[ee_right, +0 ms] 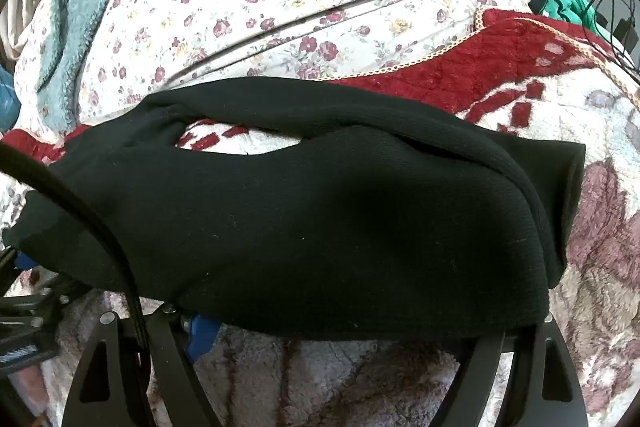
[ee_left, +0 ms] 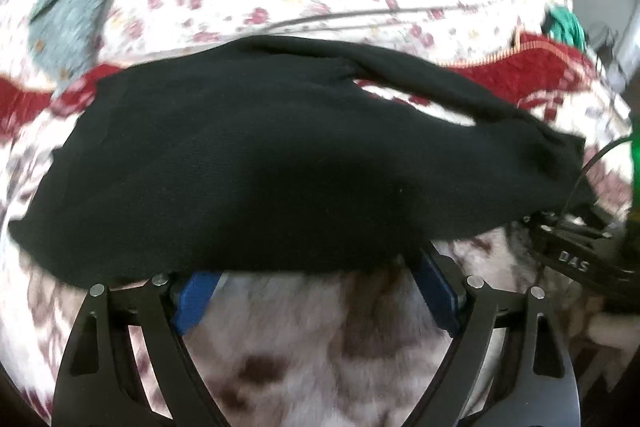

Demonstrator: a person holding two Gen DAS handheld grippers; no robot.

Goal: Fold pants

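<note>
Black pants (ee_left: 240, 167) stretched crosswise, long axis left-right, near edge draped over both grippers: left gripper (ee_left: 316, 291) and right gripper (ee_right: 360, 339), jaws spread.

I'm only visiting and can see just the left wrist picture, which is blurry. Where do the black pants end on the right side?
Observer: In the right wrist view the pants end at the right in an open hem, sharp here.
Operator: Is anything in front of them?
Observer: A black cable runs across the picture in front of their left part.
Operator: And the green thing far back?
Observer: It is green cloth, with thin black wires beside it.
</note>
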